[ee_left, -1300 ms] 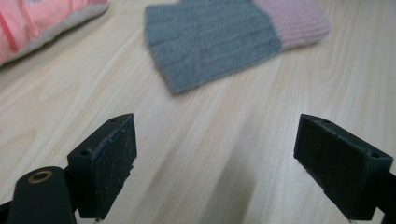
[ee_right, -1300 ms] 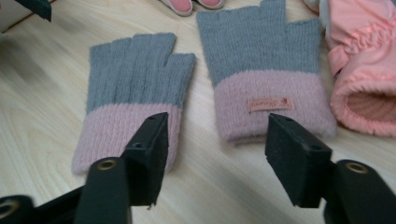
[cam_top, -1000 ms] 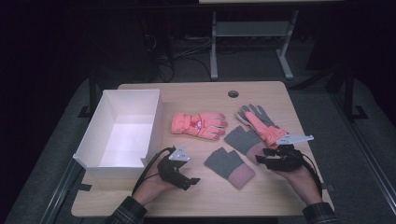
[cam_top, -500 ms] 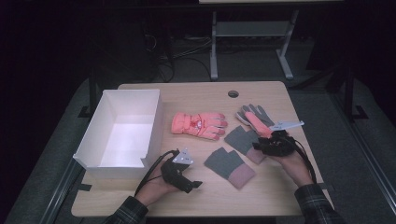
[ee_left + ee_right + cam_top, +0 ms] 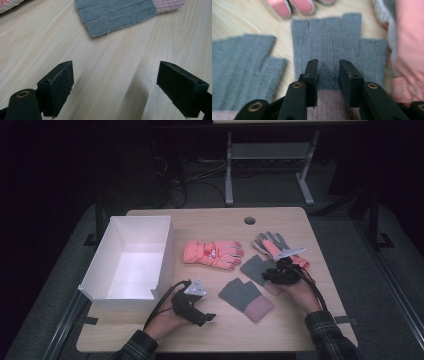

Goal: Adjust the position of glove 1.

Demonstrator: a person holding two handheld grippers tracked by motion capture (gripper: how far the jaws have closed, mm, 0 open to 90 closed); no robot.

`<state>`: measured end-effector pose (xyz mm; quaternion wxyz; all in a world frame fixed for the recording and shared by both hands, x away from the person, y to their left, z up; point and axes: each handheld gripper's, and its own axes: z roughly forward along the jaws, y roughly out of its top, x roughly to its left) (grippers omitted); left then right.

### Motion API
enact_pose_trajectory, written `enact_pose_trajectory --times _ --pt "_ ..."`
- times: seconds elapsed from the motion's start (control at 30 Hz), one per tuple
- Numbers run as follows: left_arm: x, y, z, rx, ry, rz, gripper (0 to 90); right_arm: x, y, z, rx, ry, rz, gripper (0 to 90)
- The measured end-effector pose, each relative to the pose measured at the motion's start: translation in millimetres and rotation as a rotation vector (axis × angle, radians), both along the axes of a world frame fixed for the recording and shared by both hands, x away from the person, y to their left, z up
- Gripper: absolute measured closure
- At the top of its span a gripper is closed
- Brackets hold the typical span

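Two grey fingerless knit gloves with pink cuffs lie on the wooden table [image 5: 210, 222]. My right gripper [image 5: 270, 274] is down on the right-hand knit glove [image 5: 256, 266]. In the right gripper view its jaws [image 5: 328, 62] stand narrowly apart, pinching that glove [image 5: 337, 37] just above the pink cuff. The other knit glove [image 5: 245, 297] lies flat beside it [image 5: 242, 70]. My left gripper [image 5: 206, 315] rests near the front edge, open and with nothing in it [image 5: 115, 72]; that knit glove [image 5: 117, 15] lies ahead of its jaws.
An open white box [image 5: 131, 260] stands at the left. A pink ski glove [image 5: 212, 252] lies mid-table, and a pink and grey ski glove [image 5: 272, 242] lies beyond my right gripper. A round cable hole [image 5: 249, 220] sits near the far edge.
My right gripper has moved forward and left onto the right-hand knit glove. The left gripper has stayed put.
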<state>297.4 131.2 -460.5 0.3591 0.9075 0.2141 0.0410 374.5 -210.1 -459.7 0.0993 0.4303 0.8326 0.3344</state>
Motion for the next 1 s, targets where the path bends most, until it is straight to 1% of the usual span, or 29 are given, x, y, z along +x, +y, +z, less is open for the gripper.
enact_pose_trajectory --times 0.03,0.07,0.17,0.23,0.33,0.4,0.53,0.57,0.63,0.7,0.8,0.87,0.9,0.97,1.0 --pt "0.1 0.3 0.1 0.001 0.0 0.001 13.5 -0.1 0.6 -2.8 0.001 -0.007 -0.002 72.2" --pt "0.3 0.6 0.3 0.0 0.0 0.002 13.6 -1.1 0.7 -3.2 0.003 -0.005 -0.008 73.8" --pt "1.2 0.7 -0.2 0.002 0.003 0.002 13.8 -3.2 1.9 -4.9 -0.007 -0.027 -0.012 79.5" --pt "0.8 0.2 -0.3 0.008 0.005 0.0 13.8 -3.7 1.5 -5.4 -0.002 -0.026 -0.01 84.0" --pt "0.4 0.2 -0.3 0.011 0.001 0.0 13.8 -4.1 1.0 -5.5 0.007 -0.025 -0.008 86.1" --pt "0.7 0.8 -0.2 0.006 0.002 0.002 13.8 -4.6 0.5 -5.1 0.007 -0.035 -0.002 86.5" --pt "1.3 2.0 0.5 -0.006 0.006 0.003 13.8 -7.4 -3.1 2.0 0.027 -0.043 0.004 86.8" --pt "1.6 2.2 0.5 -0.006 0.007 0.003 13.8 -8.4 -4.0 4.0 0.035 -0.052 0.005 86.8" --pt "1.9 2.1 -0.1 -0.003 0.01 0.004 13.9 -11.2 -6.1 8.8 0.056 -0.049 0.008 86.7" --pt "1.6 2.2 -0.1 -0.004 0.008 0.003 13.9 -15.7 -7.6 14.1 0.064 -0.06 0.017 86.8" --pt "1.8 3.0 0.4 -0.002 0.005 0.003 13.8 -24.2 -7.5 22.1 0.078 -0.057 0.023 86.9" --pt "2.1 3.4 0.7 -0.004 0.007 0.004 13.8 -30.5 -7.2 27.2 0.076 -0.069 0.043 87.0" --pt "2.5 3.7 1.1 -0.001 0.0 0.002 13.8 -34.4 -6.8 30.1 0.081 -0.068 0.048 87.0" --pt "2.6 3.5 1.2 -0.007 -0.001 0.007 13.8 -43.3 -5.5 35.6 0.092 -0.064 0.055 87.0" --pt "2.3 3.1 1.2 -0.011 0.007 0.011 13.8 -47.8 -3.9 37.4 0.105 -0.063 0.056 87.0"
